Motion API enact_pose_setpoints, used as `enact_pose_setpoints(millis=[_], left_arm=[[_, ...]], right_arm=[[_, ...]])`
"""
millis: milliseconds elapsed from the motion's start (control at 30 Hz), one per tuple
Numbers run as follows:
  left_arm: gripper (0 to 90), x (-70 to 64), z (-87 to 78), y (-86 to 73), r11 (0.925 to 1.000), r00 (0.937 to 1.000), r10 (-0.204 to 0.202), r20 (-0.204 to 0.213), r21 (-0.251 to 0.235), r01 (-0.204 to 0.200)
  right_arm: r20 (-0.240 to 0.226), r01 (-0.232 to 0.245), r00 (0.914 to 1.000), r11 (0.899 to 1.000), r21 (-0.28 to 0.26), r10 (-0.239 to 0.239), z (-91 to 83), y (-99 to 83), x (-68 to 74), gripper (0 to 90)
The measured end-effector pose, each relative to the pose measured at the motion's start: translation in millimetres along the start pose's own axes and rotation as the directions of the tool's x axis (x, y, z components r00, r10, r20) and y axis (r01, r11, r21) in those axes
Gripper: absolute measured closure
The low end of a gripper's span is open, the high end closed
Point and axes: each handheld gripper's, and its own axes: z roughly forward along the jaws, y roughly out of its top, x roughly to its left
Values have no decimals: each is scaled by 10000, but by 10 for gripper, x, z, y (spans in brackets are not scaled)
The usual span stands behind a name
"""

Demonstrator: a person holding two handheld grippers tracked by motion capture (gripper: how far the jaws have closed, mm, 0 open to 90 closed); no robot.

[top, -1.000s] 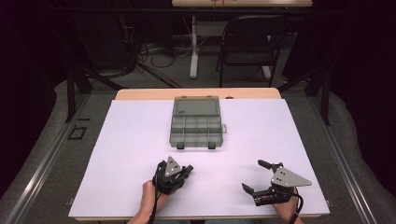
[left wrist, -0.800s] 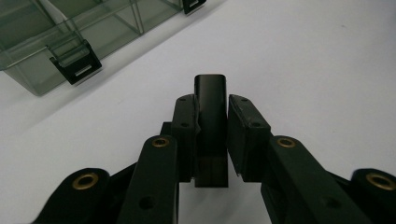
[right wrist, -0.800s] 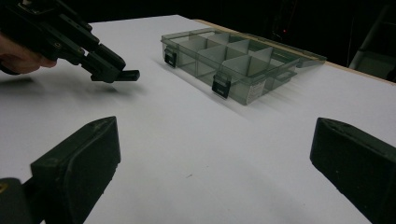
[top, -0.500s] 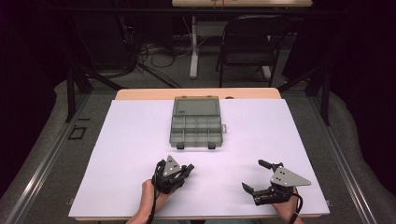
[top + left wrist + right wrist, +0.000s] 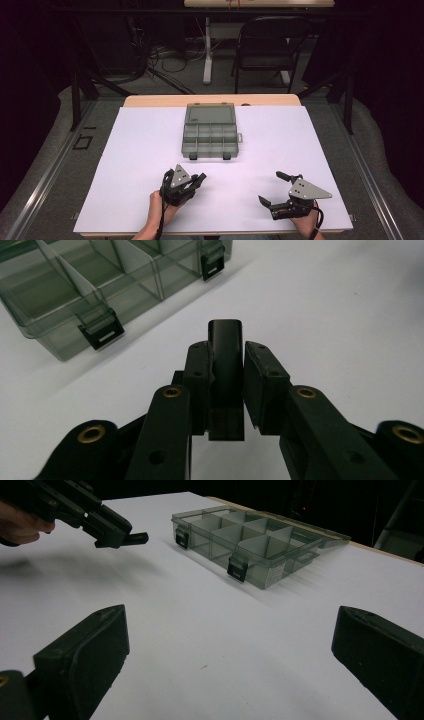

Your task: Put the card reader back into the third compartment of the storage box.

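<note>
The counter carries an open, empty organiser near its far middle, lid flat behind, latches facing the person for easy filling. The right gripper rests near the front edge, fingers spread wide, holding nothing. The left gripper pinches a small black block between pressed fingers, aimed at the organiser, likely for a compartment

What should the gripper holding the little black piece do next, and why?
Probably carry it forward to the open organizer box. The left gripper is shut on the small black piece, the box's compartments look empty, and bare white table lies between them. The right gripper waits open.
</note>
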Motion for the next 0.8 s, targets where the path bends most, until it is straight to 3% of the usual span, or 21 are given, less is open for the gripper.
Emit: enact_pose_setpoints(millis=[433,800], left_arm=[[735,50,-7,78,10000,10000,33,26,-47,-33],[735,92,41,311,9994,10000,66,31,-328,-65]], right_arm=[[-38,9,10000,10000,6,-9,8,4,11,15],[32,4,10000,10000,-15,-4,-13,-3,-6,15]])
